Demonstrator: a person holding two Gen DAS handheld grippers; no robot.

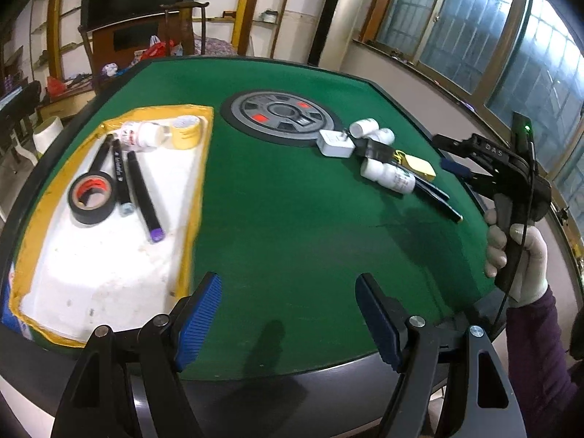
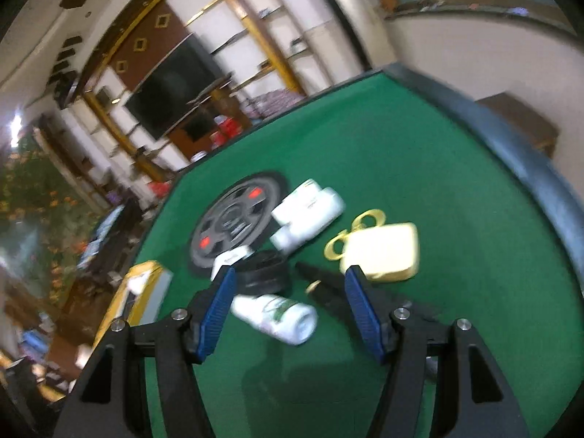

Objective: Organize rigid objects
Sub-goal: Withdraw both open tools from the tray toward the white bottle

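A white tray [image 1: 109, 277] with yellow taped edges lies on the left of the green table. It holds a black tape roll [image 1: 91, 197], dark markers [image 1: 144, 197], a white bottle [image 1: 142, 135] and a yellow tape roll [image 1: 186, 131]. A loose pile sits right of centre: a white charger [image 1: 334, 142], white bottles [image 1: 390, 177], a yellow pouch [image 1: 419, 166] and black pens [image 1: 436, 197]. My left gripper [image 1: 288, 319] hangs open over the near table edge, empty. My right gripper [image 2: 290, 306] is open just short of the pile, above a lying white bottle [image 2: 277, 315]. The right wrist view is blurred.
A grey round hub [image 1: 281, 115] is set into the table's middle. A gloved hand [image 1: 525, 255] holds the right gripper [image 1: 456, 168] at the table's right rim. In the right wrist view a black round object [image 2: 266, 273] lies beside the charger [image 2: 230, 257] and pouch [image 2: 383, 252].
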